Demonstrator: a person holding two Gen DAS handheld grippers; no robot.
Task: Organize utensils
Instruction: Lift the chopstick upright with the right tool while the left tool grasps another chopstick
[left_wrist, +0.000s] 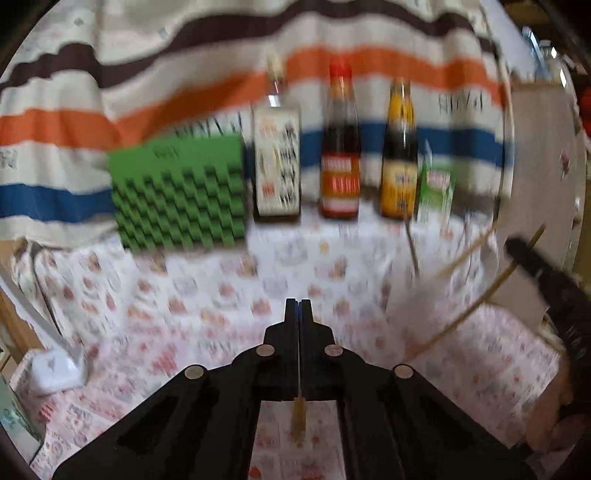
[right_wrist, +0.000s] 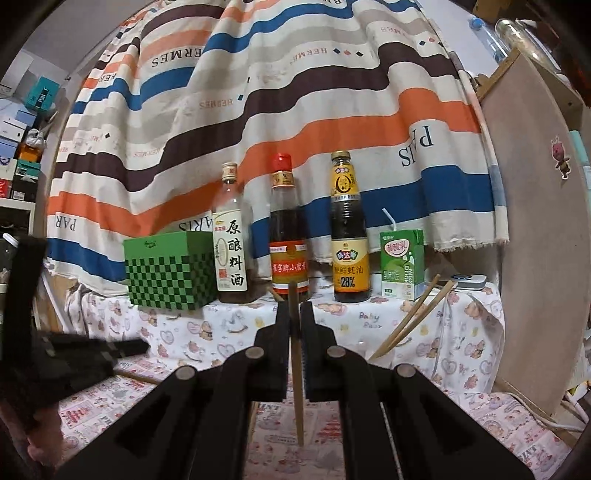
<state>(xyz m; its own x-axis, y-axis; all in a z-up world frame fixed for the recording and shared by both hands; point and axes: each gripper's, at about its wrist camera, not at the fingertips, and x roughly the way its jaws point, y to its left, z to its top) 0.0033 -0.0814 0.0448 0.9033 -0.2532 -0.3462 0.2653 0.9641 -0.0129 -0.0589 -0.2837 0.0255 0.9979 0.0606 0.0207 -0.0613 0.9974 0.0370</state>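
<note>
My left hand-held gripper (left_wrist: 299, 303) and right hand-held gripper (right_wrist: 294, 306) are each clamped on one chopstick (right_wrist: 295, 369), two loose chopsticks (right_wrist: 410, 317) lying at 3 o'clock beside the milk carton (right_wrist: 400, 264); either thin stick could pivot and slip free.

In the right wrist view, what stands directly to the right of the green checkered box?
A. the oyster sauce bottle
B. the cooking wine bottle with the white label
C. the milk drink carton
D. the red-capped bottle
B: the cooking wine bottle with its white label stands right beside the green checkered box, ahead of the other bottles in the row.
</note>
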